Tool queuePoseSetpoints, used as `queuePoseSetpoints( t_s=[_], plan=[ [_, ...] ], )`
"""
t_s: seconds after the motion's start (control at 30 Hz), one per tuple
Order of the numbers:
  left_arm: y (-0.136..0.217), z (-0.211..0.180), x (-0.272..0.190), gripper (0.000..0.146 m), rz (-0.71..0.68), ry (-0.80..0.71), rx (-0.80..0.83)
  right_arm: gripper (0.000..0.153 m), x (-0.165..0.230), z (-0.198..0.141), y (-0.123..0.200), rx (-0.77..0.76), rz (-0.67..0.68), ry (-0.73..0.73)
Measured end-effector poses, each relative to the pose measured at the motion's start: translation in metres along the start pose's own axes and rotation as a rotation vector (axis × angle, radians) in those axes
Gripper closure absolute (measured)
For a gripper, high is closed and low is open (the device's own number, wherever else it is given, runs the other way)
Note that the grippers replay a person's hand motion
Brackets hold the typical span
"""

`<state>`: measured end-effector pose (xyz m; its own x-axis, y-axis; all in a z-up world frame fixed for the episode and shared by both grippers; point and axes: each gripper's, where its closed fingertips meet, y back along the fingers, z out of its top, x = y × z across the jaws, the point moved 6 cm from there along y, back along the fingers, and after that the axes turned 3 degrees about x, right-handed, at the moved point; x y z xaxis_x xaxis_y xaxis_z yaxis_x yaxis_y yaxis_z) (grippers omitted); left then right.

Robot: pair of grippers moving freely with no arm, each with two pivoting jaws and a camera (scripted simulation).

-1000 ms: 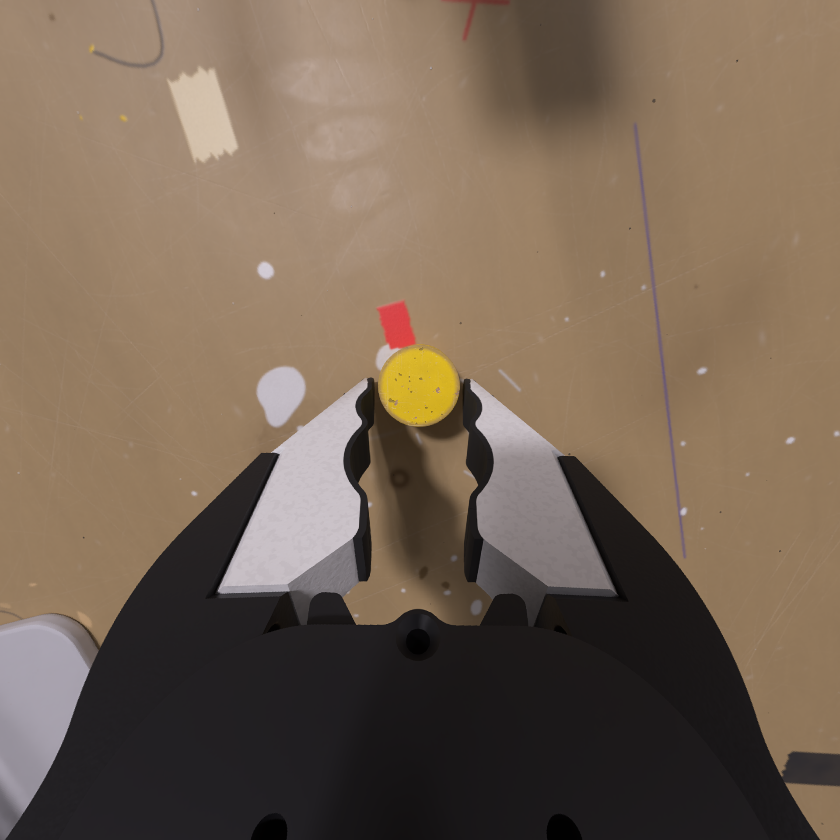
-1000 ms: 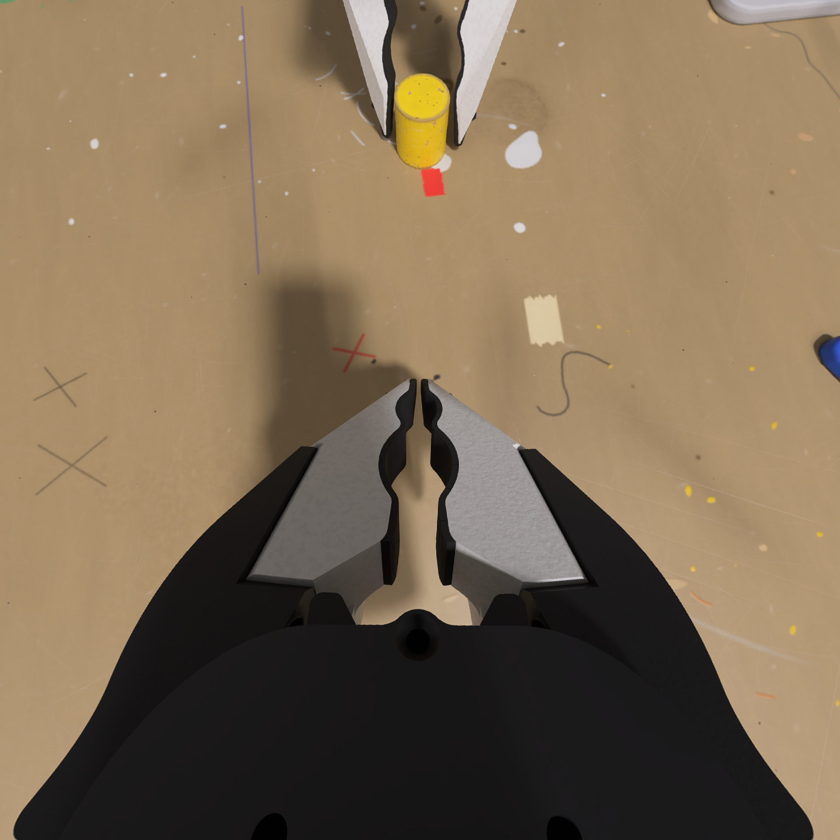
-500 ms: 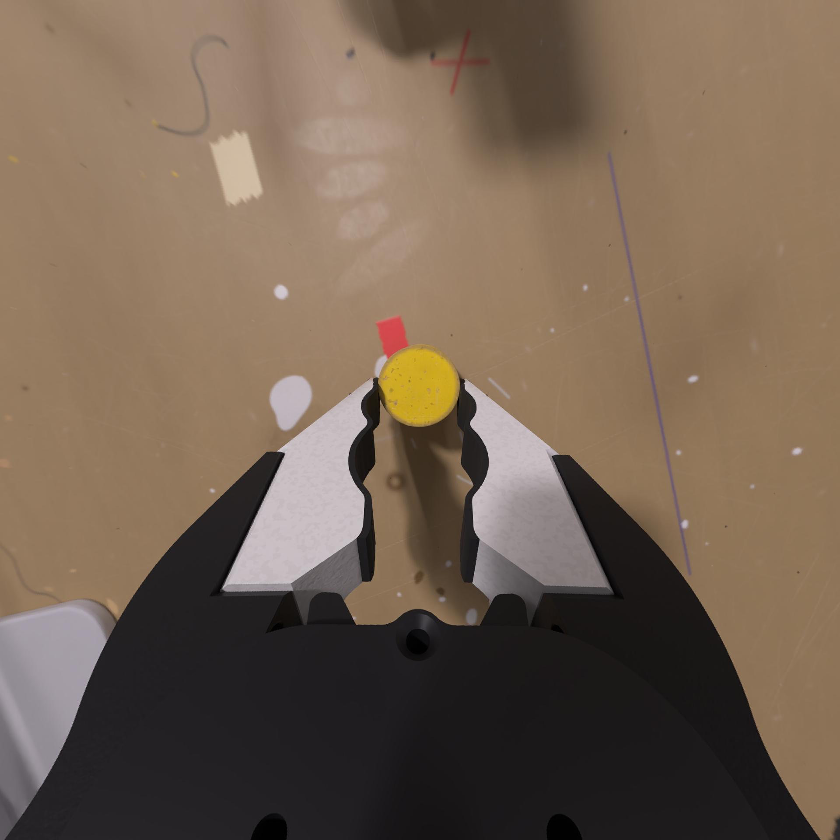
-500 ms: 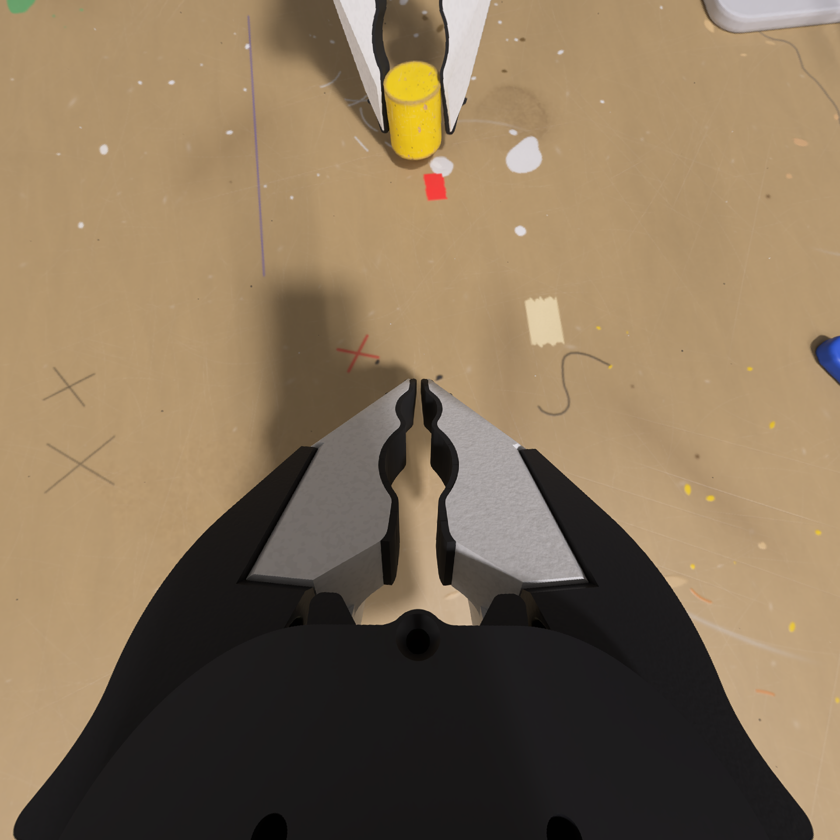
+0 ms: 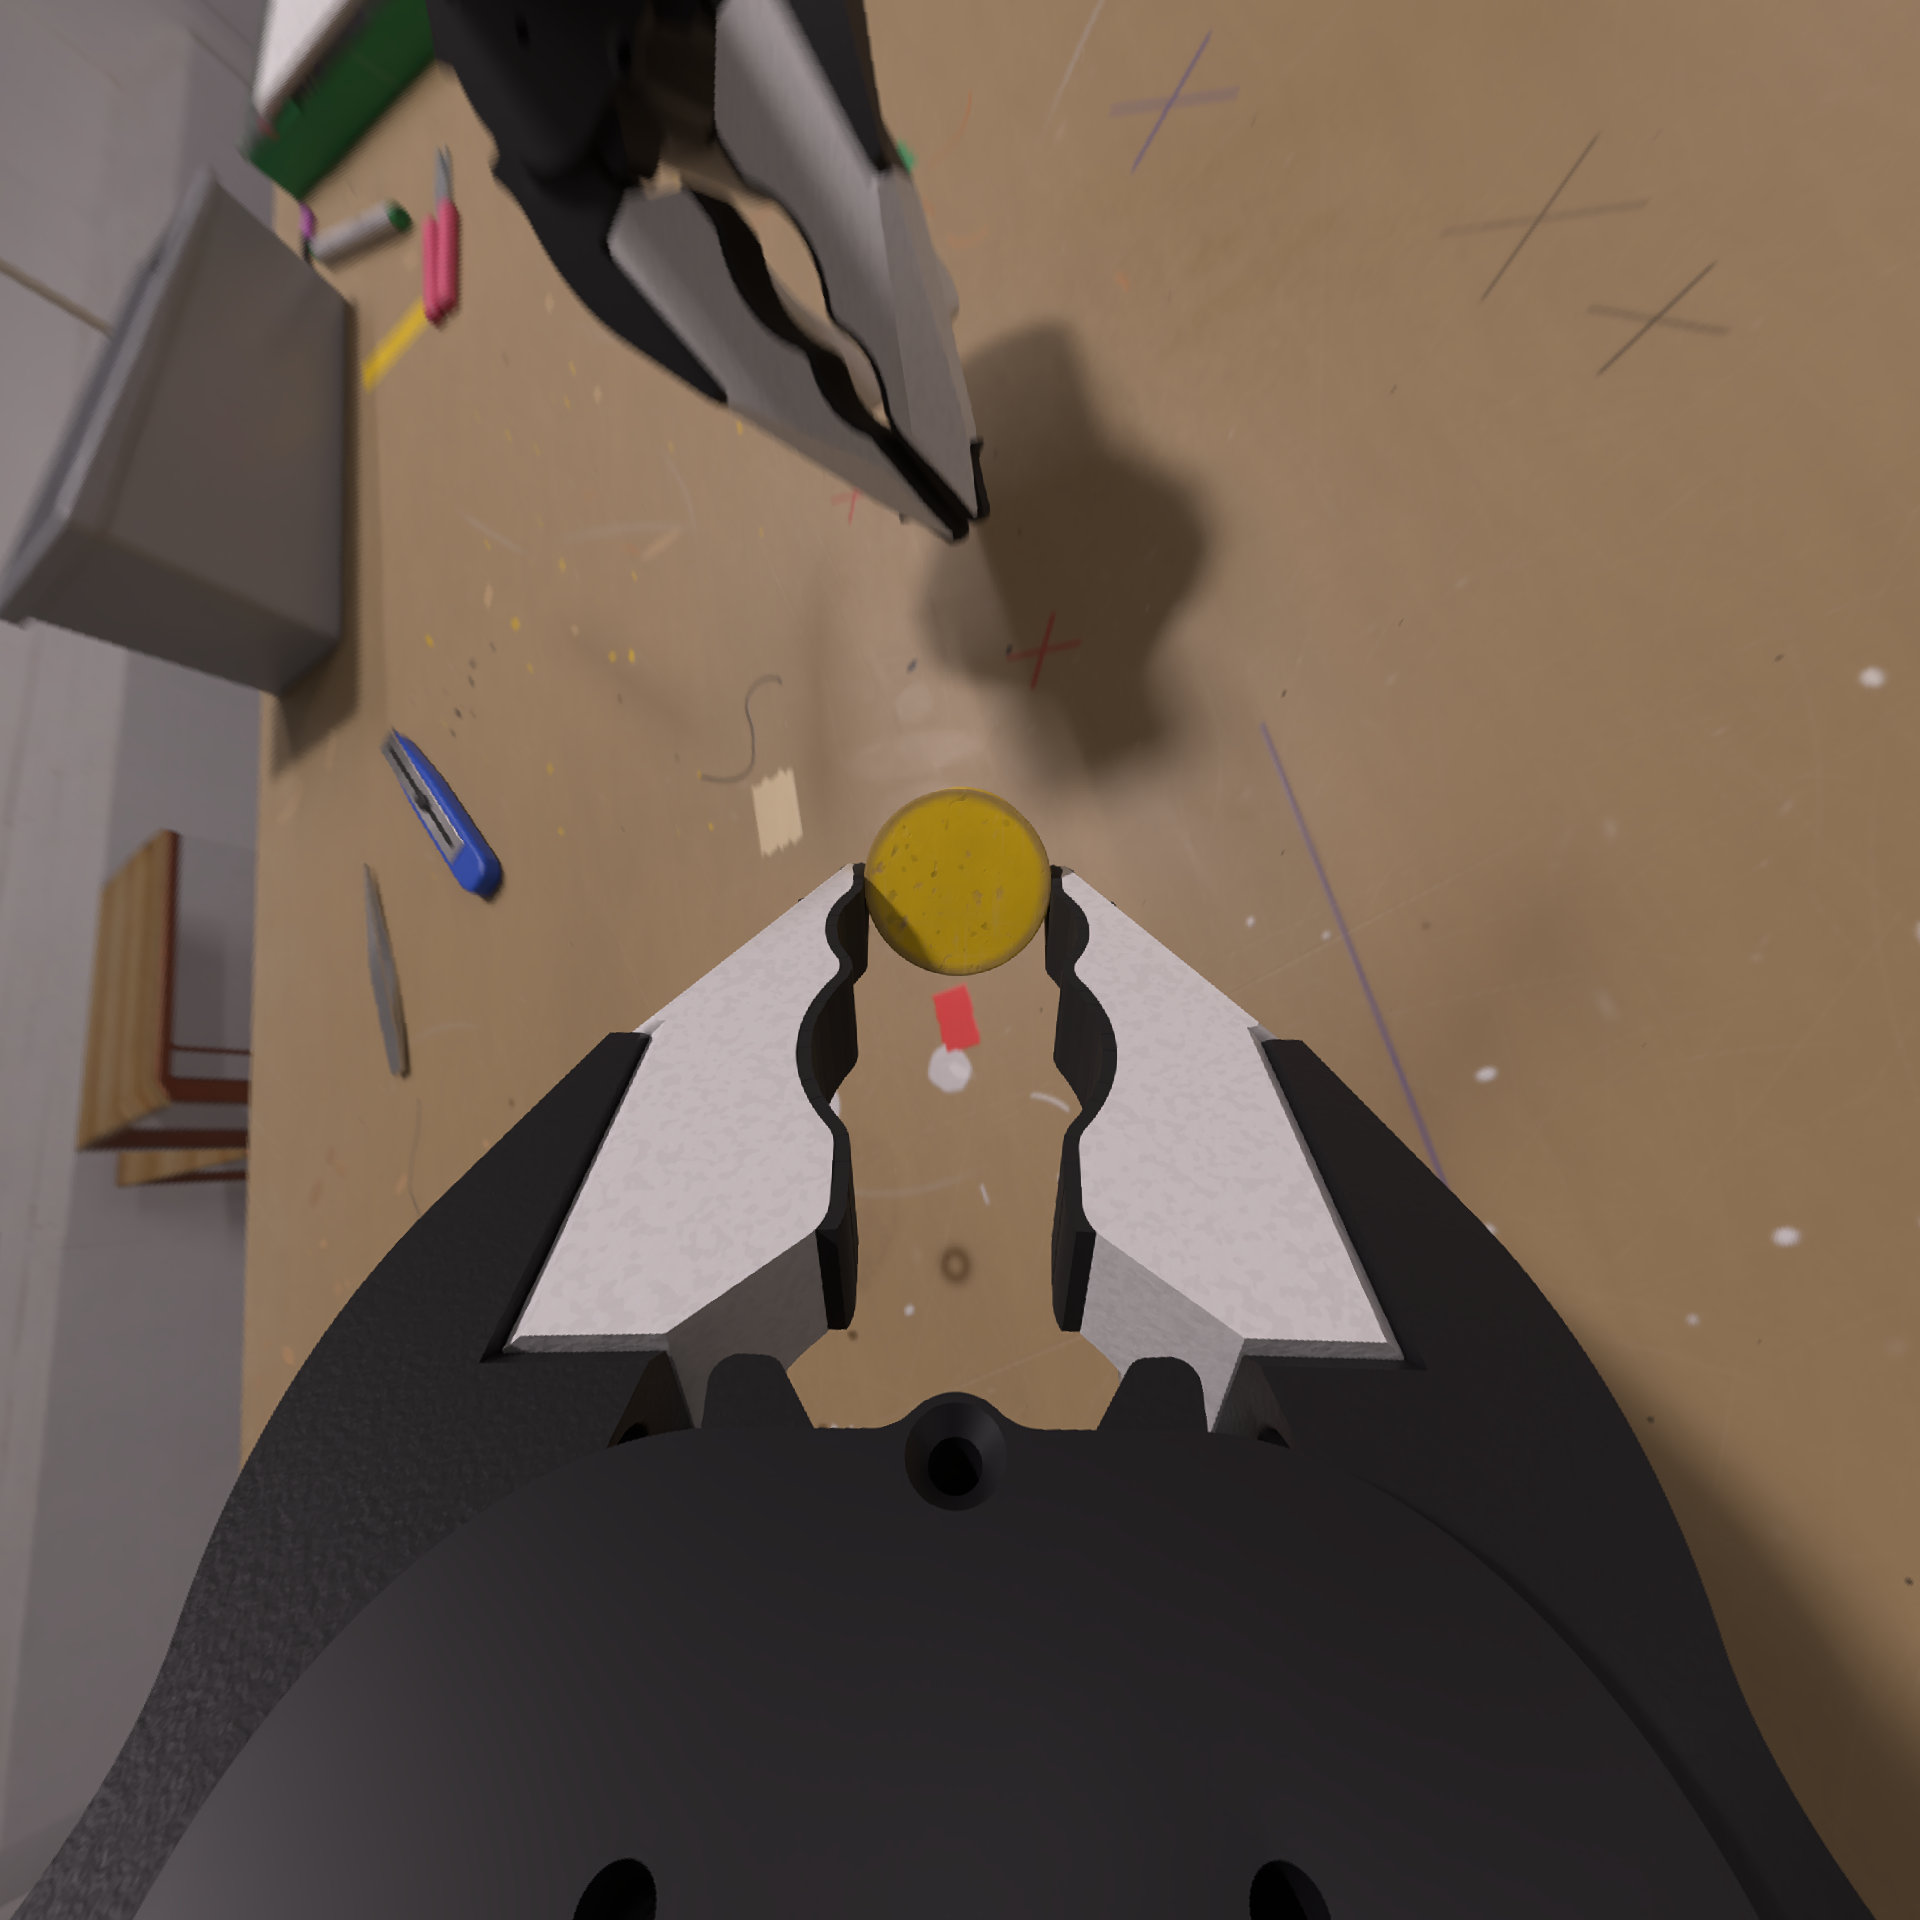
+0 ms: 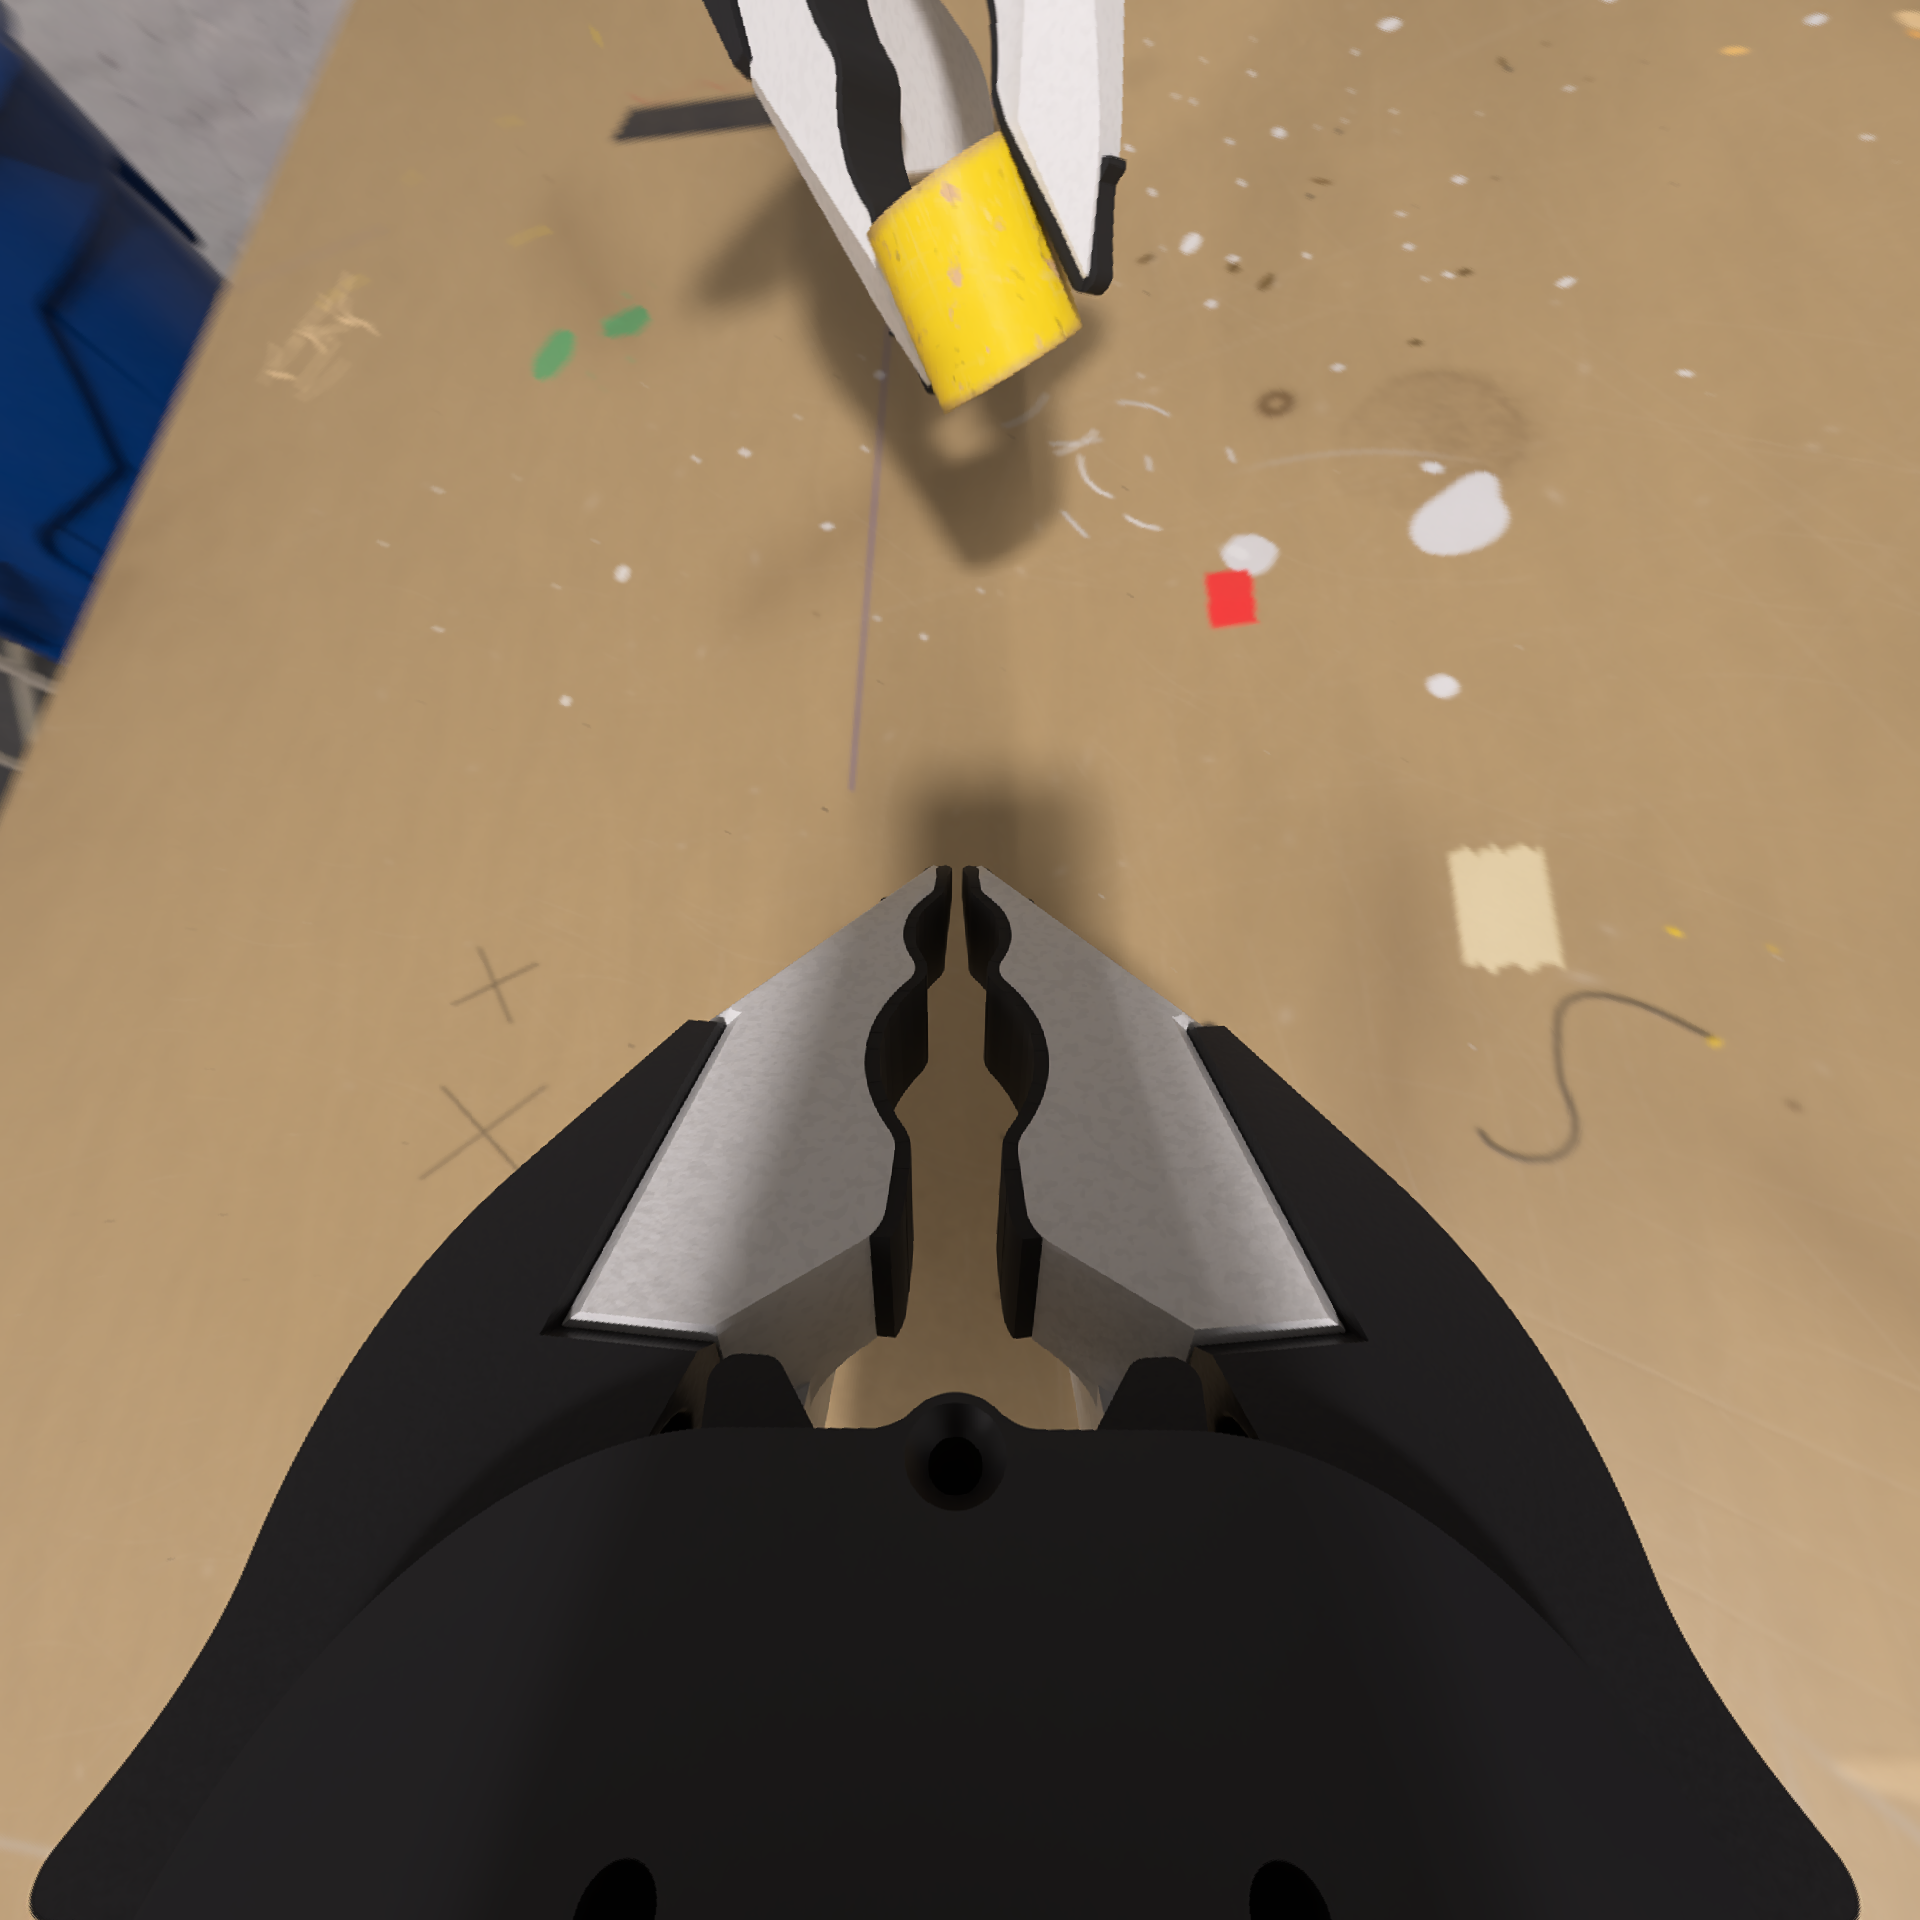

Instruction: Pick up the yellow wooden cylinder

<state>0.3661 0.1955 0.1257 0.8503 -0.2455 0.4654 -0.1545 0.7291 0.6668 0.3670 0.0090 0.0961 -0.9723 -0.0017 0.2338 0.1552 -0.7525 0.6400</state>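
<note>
Though lifted, cyl. [image 5: 956, 881] in L claw [image 5: 957, 883].

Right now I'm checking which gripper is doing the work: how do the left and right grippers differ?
The left gripper is shut on the yellow wooden cylinder, which hangs clear above the table; the right gripper holds nothing. The left's jaws stand spread by the cylinder; the right's nearly meet. Both share black bodies and pale fingers.
</note>
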Motion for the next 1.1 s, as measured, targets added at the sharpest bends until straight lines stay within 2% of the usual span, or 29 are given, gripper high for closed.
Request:
queuePoseSetpoints(
  t_s=[0.2,0.47,0.8,1.1],
  plan=[
    [0.015,0.025,-0.014,0.112,0.069,-0.086,-0.122,0.151,0.014,0.012,-0.006,-0.066,0.180,-0.018],
    [0.029,0.045,-0.030,0.112,0.072,-0.144,-0.228,0.151,0.030,0.024,-0.011,-0.112,0.339,-0.015],
    [0.049,0.056,-0.032,0.112,0.018,-0.038,-0.420,0.151,0.043,0.038,-0.012,-0.197,0.544,-0.031],
    [0.066,0.065,-0.024,0.112,-0.090,0.086,-0.641,0.151,0.057,0.059,-0.013,-0.290,0.686,-0.013]
  ],
)
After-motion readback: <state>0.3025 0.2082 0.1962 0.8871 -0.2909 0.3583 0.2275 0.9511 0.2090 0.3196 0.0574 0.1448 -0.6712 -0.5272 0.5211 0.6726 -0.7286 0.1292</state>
